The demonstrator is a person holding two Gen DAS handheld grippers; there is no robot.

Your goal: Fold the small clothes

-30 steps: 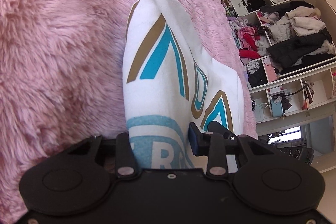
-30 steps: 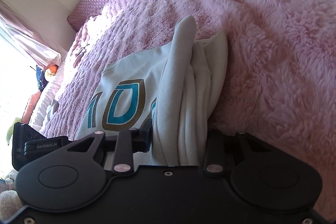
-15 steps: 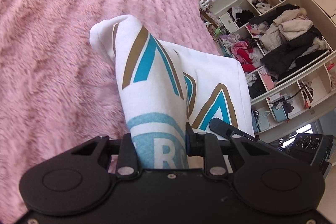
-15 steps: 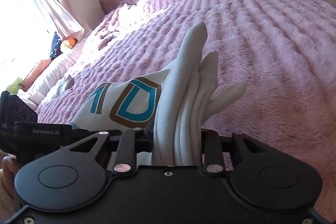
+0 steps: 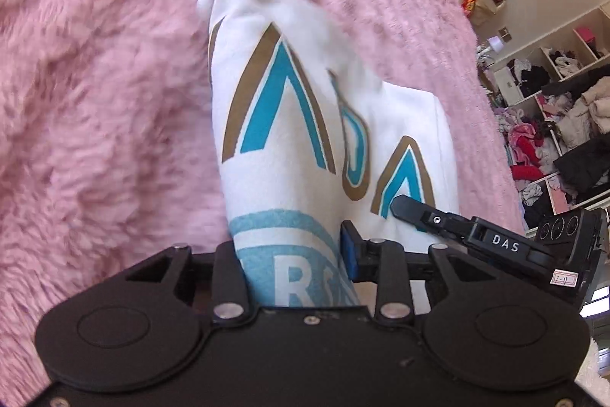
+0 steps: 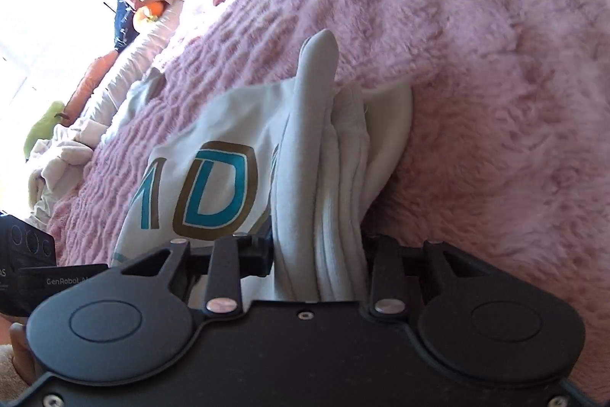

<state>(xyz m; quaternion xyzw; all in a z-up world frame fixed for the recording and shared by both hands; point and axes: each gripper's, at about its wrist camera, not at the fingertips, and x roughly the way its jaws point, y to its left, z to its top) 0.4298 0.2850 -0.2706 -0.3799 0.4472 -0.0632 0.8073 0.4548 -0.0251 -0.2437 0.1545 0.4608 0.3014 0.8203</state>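
Compared with a second ago, the bunched white shirt (image 5: 289, 124) rides further along the pink bed (image 5: 95, 109). The left gripper (image 5: 293, 254), jaws opening, still clasps its printed fold; the right gripper (image 6: 318, 254), likewise opening, grips the plain gathered folds, shirt rising ahead.

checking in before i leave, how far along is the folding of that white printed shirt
Partly done. The white shirt already looks bunched into several layers. In hand: left gripper and right gripper each have a bunched end between them, above the pink blanket, jaws opening. Left: laying it down flat and squaring the fold; no finished stack shows.
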